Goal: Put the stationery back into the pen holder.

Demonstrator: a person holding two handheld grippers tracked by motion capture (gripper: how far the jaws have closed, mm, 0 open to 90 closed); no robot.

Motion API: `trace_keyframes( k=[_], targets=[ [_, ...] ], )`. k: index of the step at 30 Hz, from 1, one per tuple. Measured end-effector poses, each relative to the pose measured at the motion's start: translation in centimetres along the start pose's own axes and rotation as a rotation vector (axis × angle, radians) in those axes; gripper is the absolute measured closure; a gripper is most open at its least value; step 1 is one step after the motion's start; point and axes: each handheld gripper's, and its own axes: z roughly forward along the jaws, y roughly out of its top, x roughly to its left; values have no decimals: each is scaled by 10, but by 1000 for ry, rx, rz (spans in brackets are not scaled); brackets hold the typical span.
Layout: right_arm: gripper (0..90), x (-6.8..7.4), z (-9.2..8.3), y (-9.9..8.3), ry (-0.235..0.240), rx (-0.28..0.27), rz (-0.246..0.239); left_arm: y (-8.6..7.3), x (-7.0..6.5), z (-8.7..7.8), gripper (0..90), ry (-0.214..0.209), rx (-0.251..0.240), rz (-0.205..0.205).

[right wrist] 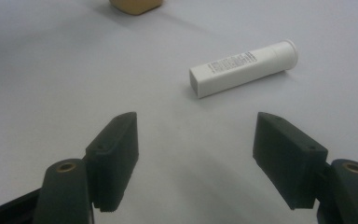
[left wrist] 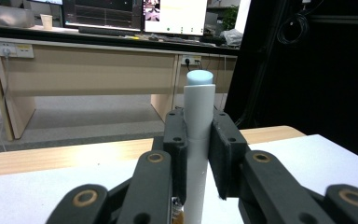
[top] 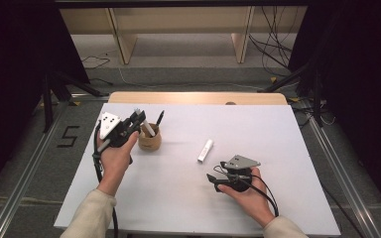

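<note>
Clamped between the left claw's point(left wrist: 198, 154) pads, a white tube point(left wrist: 199, 116) is held upright above the wooden cup point(top: 150, 140); light, stiff, slippery, best gripped mid-body. Right claw point(right wrist: 205, 163) is spread wide, empty.

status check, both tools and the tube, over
Left tool shut on white tube over wooden cup. Right tool open, empty. Second tube lying ahead, nothing blocking.

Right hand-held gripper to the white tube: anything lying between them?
Nothing: bare white tabletop between the open right hand-held gripper and the white tube, per the right gripper view.
</note>
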Motion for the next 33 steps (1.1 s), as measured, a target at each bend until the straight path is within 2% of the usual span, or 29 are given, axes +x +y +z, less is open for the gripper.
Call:
trace_keyframes(
  k=[10,18,33],
  targets=[
    [315,0,0,0,1,2,-2,-4,1,9,780,45,12,65],
    [315,0,0,-1,3,3,0,-10,3,19,779,74,42,127],
    [315,0,0,-1,8,8,1,-26,4,39,778,78,115,223]
  ],
)
